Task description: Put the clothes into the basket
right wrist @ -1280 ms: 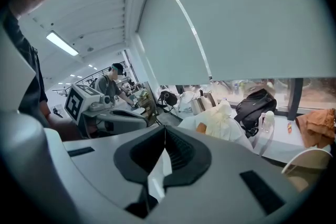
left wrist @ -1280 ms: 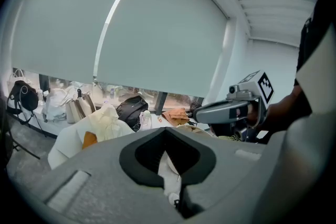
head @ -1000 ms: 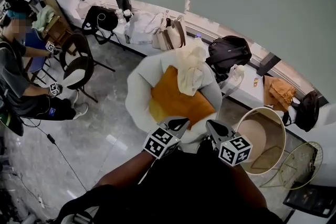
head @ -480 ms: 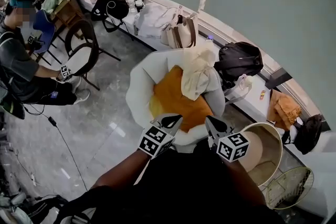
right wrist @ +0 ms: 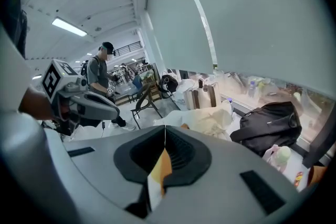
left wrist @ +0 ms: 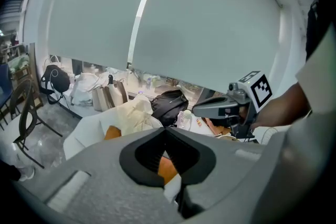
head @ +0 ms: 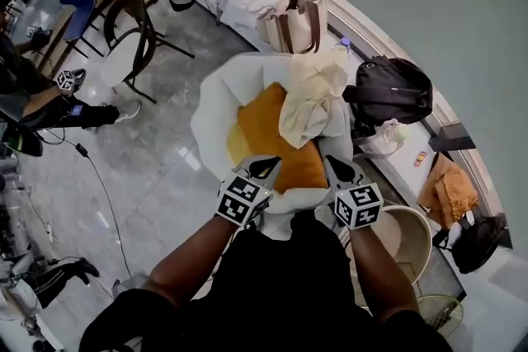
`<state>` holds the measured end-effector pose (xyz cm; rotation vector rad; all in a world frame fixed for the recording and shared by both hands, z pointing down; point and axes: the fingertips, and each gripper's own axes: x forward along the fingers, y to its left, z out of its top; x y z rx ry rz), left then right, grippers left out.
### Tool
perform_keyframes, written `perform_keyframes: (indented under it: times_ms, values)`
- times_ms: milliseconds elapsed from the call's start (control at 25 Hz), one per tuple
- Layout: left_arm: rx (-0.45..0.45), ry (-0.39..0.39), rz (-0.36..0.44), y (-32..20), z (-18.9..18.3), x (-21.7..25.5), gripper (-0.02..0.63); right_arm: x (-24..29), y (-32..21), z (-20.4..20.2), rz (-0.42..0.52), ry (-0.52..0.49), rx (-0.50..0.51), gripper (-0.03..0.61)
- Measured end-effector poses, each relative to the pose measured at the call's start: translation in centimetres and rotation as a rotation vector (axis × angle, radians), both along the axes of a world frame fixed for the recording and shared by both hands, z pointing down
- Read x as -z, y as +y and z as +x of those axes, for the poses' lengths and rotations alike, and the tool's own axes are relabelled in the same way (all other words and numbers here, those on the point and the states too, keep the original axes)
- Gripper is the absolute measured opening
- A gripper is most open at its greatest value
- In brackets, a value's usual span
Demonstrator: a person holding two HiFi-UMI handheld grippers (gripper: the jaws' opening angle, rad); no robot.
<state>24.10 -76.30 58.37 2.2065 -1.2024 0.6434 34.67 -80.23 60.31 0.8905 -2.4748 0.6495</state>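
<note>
A cream garment hangs over the back of a white armchair, on top of an orange cushion. The round beige basket stands on the floor to the chair's right, partly hidden by my right arm. My left gripper and right gripper hover side by side over the seat's front edge, both shut with nothing in them. In the left gripper view its jaws meet in front of the cushion, with the garment beyond. The right gripper view shows closed jaws and the garment ahead.
A black backpack and a white tote bag sit along the window ledge behind the chair. A black chair and a seated person are at the left. An orange bag and a wire basket lie at the right.
Both grippers have moved forward and down toward the armchair's seat. The chair now sits closer under them, and the basket has slid lower right in the head view.
</note>
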Motion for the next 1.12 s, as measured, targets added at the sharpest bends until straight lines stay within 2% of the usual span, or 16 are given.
perform_keyframes:
  times_ms: [160,280,480,680,800,1120]
  values:
    - [0.057,-0.016,-0.047,-2.1,2.3,-3.2,0.0,-6.1,-4.2,1.7,-0.055,0.059,0.034,0.015]
    - [0.107,-0.013,-0.083,-2.6,3.2,-5.0,0.0,-11.5,-6.9,2.6,-0.1,0.15,0.085,0.017]
    - [0.15,-0.023,-0.148,-3.1,3.9,-8.1,0.0,-19.1,-12.7,2.7,-0.083,0.283,0.169,0.017]
    - [0.205,-0.022,-0.185,-3.4,3.9,-9.4,0.0,-22.4,-19.0,1.4,-0.023,0.354,0.202,0.025]
    - [0.23,-0.024,-0.195,-3.3,3.5,-9.7,0.0,-24.1,-22.2,0.4,0.007,0.406,0.223,0.115]
    - [0.31,-0.002,-0.227,-2.2,2.6,-11.4,0.0,-27.6,-25.1,-1.6,0.051,0.591,0.372,0.156]
